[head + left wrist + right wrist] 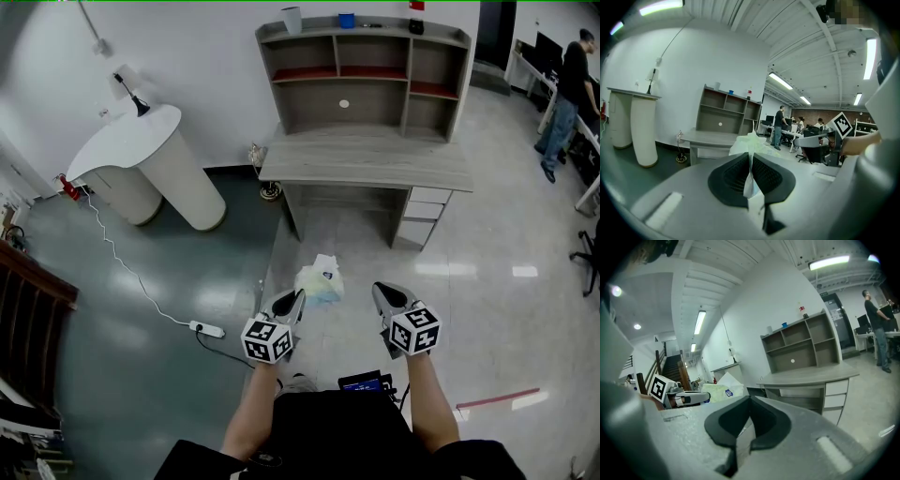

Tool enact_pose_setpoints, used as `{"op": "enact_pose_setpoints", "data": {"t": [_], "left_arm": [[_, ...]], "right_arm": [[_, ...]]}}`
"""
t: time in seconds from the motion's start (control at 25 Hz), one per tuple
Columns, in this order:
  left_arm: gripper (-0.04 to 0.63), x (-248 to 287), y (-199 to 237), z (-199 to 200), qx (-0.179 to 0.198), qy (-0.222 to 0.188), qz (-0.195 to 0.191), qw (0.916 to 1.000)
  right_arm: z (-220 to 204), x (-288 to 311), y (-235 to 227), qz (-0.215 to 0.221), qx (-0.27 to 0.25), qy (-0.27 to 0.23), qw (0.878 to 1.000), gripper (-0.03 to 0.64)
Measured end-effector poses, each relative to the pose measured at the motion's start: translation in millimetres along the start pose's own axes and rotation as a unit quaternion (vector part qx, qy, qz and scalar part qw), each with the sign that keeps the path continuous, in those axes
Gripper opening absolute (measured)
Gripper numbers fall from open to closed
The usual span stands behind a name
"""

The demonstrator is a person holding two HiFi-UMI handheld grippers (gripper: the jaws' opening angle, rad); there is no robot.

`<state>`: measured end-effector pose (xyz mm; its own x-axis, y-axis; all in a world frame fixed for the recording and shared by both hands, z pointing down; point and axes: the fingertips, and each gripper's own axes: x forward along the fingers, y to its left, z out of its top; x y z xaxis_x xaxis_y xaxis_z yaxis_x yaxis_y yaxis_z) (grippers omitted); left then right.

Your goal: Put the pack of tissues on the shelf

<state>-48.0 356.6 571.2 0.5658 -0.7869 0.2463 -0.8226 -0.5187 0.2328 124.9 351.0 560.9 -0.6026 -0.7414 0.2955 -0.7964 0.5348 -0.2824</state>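
The pack of tissues [321, 279], pale green-white plastic with a blue mark, hangs in the air in front of me. My left gripper [298, 298] is shut on a thin flap of its wrapper; in the left gripper view the film [750, 143] runs up between the closed pads. My right gripper [378, 291] is level with it to the right, shut with nothing in it [750, 399]. From the right gripper view the pack [719, 389] shows to the left, beside the left gripper [689, 398]. The grey shelf unit [366, 66] stands on a desk [366, 155] ahead of both grippers.
A white rounded counter [141, 159] stands at the left wall. A power strip with a white cable [208, 329] lies on the floor at my left. A cup and small items sit on the shelf top [347, 21]. A person [565, 94] stands far right by office desks.
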Motion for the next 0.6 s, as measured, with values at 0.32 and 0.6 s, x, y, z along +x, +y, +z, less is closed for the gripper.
{"op": "enact_pose_setpoints", "data": {"t": [0.32,0.6], "left_arm": [[0.011,11.1,4.1,-4.9,-0.008,0.002,0.002,1.0],[0.011,37.4,16.6,-0.4,-0.013,-0.007,-0.012,0.9998]], "right_arm": [[-4.3,5.6,-7.1,0.002,0.021,0.001,1.0,0.002],[-1.9,20.4,-24.4,-0.022,0.004,0.012,1.0,0.002]]}}
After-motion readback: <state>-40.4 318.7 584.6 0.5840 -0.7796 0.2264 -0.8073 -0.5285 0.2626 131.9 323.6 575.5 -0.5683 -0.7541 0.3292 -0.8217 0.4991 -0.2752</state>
